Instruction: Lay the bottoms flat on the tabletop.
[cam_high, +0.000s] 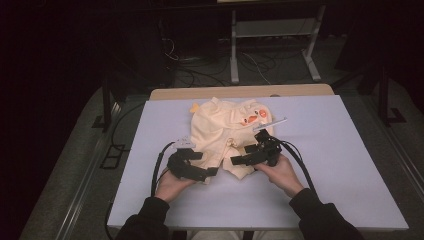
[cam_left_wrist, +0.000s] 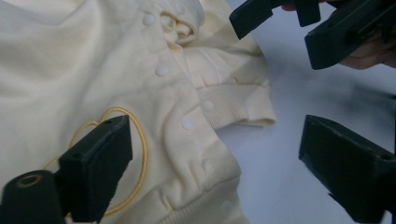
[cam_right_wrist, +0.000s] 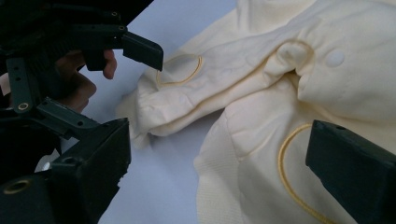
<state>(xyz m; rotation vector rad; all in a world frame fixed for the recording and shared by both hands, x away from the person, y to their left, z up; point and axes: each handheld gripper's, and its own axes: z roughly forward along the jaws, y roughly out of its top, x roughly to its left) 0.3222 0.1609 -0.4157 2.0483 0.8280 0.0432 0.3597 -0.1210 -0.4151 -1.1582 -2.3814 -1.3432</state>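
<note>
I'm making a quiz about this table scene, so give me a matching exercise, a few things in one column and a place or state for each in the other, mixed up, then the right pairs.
Things:
1. left gripper
2. right gripper
3. baby romper
4. orange duck print

Places or states:
A. lies flat on the white table, leg cuffs toward the person
B. open, at the leg cuff on the left of the high view
C. on the romper's far right part, in the high view
D. open, at the leg cuff on the right of the high view

Pairs: 1-B, 2-D, 3-A, 4-C
</note>
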